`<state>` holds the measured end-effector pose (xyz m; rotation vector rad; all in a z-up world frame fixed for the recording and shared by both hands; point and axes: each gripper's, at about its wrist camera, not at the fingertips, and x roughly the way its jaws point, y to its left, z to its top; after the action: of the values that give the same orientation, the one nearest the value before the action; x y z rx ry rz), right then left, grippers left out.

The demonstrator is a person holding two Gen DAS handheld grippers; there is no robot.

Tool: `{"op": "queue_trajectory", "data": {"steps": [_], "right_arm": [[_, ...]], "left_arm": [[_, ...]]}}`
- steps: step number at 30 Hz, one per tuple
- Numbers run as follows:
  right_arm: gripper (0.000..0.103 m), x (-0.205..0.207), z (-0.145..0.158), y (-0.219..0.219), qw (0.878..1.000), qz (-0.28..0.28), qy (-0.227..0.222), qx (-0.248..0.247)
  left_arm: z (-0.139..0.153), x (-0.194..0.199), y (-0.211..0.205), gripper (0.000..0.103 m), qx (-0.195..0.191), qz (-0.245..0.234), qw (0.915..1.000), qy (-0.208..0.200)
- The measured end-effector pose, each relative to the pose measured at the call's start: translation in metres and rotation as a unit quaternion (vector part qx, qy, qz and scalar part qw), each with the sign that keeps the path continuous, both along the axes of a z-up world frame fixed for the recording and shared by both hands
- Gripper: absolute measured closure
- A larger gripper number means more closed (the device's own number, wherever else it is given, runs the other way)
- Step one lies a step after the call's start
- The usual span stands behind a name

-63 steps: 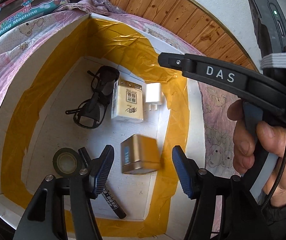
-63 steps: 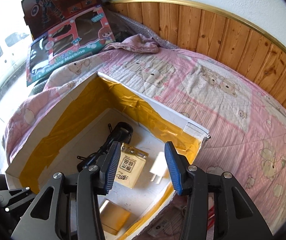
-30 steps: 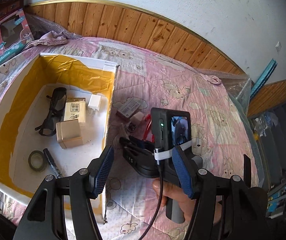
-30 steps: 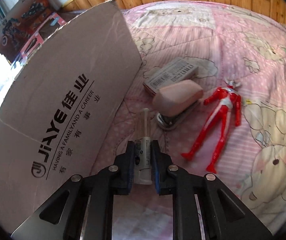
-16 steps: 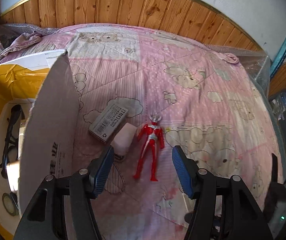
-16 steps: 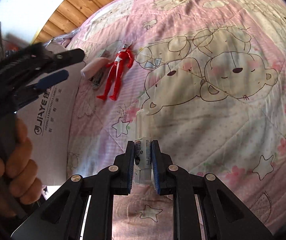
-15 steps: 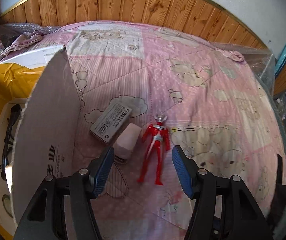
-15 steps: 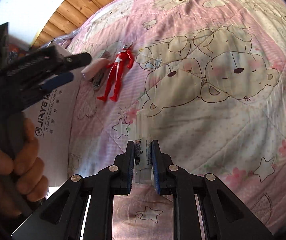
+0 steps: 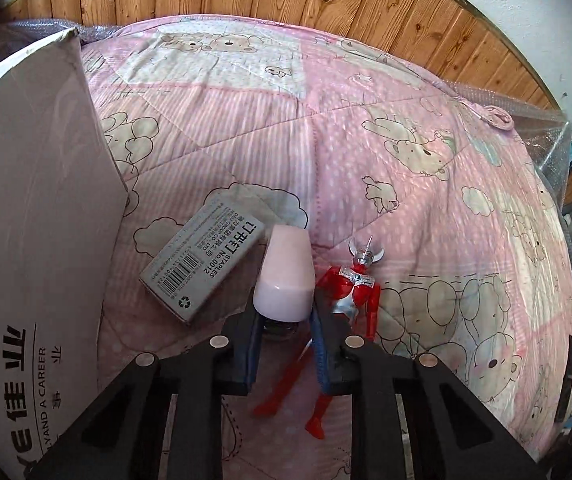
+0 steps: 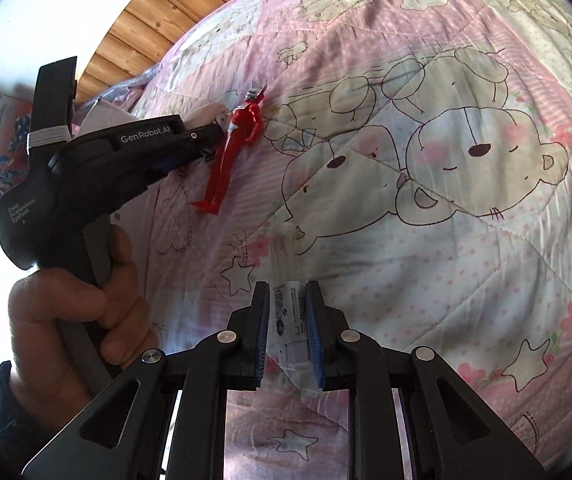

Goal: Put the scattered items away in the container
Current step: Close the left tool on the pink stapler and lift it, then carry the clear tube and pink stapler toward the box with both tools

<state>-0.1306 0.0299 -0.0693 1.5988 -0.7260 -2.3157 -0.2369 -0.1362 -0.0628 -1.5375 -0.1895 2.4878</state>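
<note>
Left gripper pinches pink stapler; right gripper view alone shows tube

left tongs now apparently closed around pink stapler

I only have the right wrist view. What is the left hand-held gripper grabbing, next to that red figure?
Observer: A pink stapler. The left hand-held gripper has a finger against each side of its near end.
Operator: Anything else lying near it?
Observer: A grey staples box lies just left of the stapler, barcode label facing up.
Operator: And where is the container?
Observer: The cardboard box stands at the far left of the left wrist view, showing its outer wall.
</note>
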Motion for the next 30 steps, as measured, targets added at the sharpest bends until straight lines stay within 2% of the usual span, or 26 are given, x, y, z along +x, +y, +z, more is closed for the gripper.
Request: {"op": "queue_trajectory", "data": {"steps": [3, 5, 7, 10, 14, 22, 30], "right_arm": [[0.083, -0.004, -0.004, -0.003, 1.0, 0.002, 0.003, 0.012], [0.082, -0.005, -0.003, -0.007, 1.0, 0.007, 0.011, 0.026], [0.082, -0.005, -0.001, -0.011, 0.999, 0.014, 0.018, 0.04], [0.086, -0.004, 0.001, -0.013, 0.998, 0.025, 0.025, 0.054], [0.086, -0.001, 0.003, -0.008, 0.999, 0.019, 0.027, 0.041], [0.086, 0.011, 0.012, -0.005, 0.999, 0.011, 0.034, 0.025], [0.086, 0.026, 0.019, -0.007, 0.999, 0.012, 0.036, 0.025]], "left_arm": [[-0.001, -0.001, 0.002, 0.081, -0.007, 0.0, 0.9999, -0.008], [-0.003, -0.006, -0.001, 0.072, -0.01, 0.014, 0.9997, -0.015], [-0.005, -0.012, -0.004, 0.068, 0.008, 0.022, 0.9996, -0.013], [-0.009, -0.021, 0.001, 0.076, 0.002, 0.017, 0.9999, 0.002], [-0.004, -0.018, 0.003, 0.076, 0.005, 0.021, 0.9997, 0.01], [0.023, 0.029, -0.016, 0.076, 0.006, 0.032, 0.9992, 0.023], [0.045, 0.103, -0.015, 0.076, 0.006, -0.005, 0.9998, 0.016]]}}
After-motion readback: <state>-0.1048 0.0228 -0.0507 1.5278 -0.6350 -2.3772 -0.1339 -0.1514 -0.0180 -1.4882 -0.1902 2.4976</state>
